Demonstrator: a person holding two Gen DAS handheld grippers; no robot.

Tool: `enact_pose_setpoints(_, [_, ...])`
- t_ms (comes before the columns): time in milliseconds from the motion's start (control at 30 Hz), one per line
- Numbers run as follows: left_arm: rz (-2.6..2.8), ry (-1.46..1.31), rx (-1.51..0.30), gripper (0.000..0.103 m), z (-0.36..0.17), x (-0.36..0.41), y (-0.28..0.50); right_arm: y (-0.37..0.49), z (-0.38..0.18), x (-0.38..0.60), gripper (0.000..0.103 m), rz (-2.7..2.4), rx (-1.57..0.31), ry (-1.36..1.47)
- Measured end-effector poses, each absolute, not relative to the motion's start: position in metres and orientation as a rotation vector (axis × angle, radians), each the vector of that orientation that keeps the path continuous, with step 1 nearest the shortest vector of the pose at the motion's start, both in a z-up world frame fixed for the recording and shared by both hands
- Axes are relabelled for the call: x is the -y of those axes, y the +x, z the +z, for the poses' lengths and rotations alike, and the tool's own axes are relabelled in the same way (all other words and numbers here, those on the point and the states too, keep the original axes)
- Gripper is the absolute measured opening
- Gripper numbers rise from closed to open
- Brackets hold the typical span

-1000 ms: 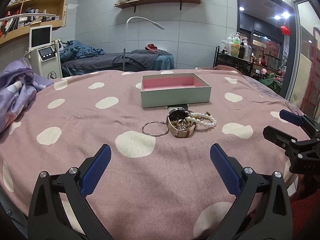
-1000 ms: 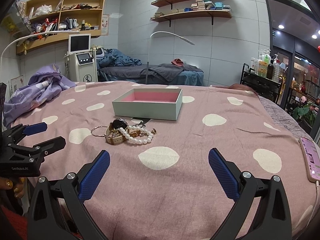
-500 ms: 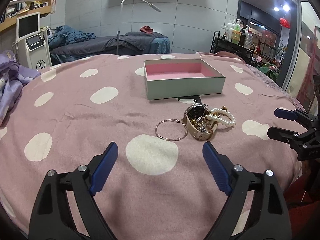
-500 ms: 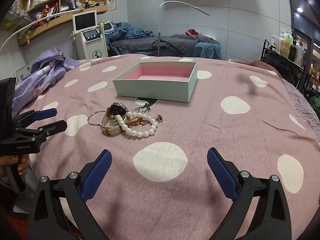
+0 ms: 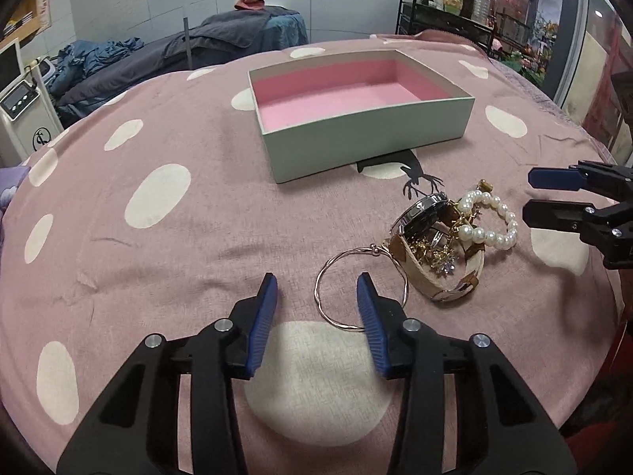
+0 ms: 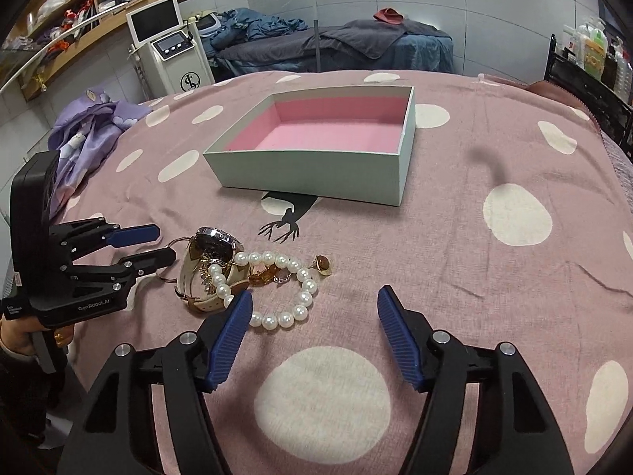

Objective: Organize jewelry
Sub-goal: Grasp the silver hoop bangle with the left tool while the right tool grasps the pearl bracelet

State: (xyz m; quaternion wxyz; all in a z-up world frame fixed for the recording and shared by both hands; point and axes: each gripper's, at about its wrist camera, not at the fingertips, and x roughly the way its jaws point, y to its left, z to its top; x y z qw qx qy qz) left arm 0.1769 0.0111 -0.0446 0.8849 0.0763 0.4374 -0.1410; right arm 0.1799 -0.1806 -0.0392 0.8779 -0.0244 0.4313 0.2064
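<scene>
Approaching: left gripper low over the spread, jaws parted but narrowed, straddling the near-left rim of the thin metal bangle; nothing gripped yet, right pad lying over the hoop's inside edge.
Reason for the narrowed gap: likely sized to pinch a thin wire hoop lying flat on cloth rather than sweep up the whole heap.
Waiting: right gripper spread wide and empty, hovering just short of the pearl bracelet, left pad nearly touching the beads.
Jewelry pile: tan-strapped watch on its side, gold chains tangled inside its strap, pearls draped against it, small amber ring at the far edge; all in one clump on the polka-dot bedspread, in front of the box and a little apart from it.
Destination: open box, pink-lined, empty, just beyond the pile and within easy reach.
Progress: judged at the very start, no piece moved into the box.
Risk: bangle touching the watch strap, so lifting may drag the tangle along.
</scene>
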Motion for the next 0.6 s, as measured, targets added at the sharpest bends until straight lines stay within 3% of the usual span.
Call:
enact_pose_setpoints(300, [-0.330,0.239,-0.958,0.041,-0.049,0.000,0.188,0.191,-0.053,0.159,0.035,0.421,-0.972,-0.153])
enact_pose_setpoints(367, [-0.348,0.247,-0.957,0.031,-0.050,0.002,0.188,0.191,-0.054,0.157,0.017,0.423,-0.972,-0.173])
enact_pose_setpoints(433, [-0.356,0.257,-0.954,0.026,-0.050,0.006,0.187,0.190,-0.055,0.155,0.009,0.426,-0.964,-0.196])
enact_pose_setpoints(533, [-0.369,0.261,-0.951,0.008,-0.051,0.009,0.185,0.188,-0.055,0.156,0.009,0.438,-0.950,-0.198])
enact_pose_setpoints(600, [-0.355,0.279,-0.937,0.004,-0.050,0.011,0.183,0.186,-0.053,0.159,0.009,0.462,-0.935,-0.181])
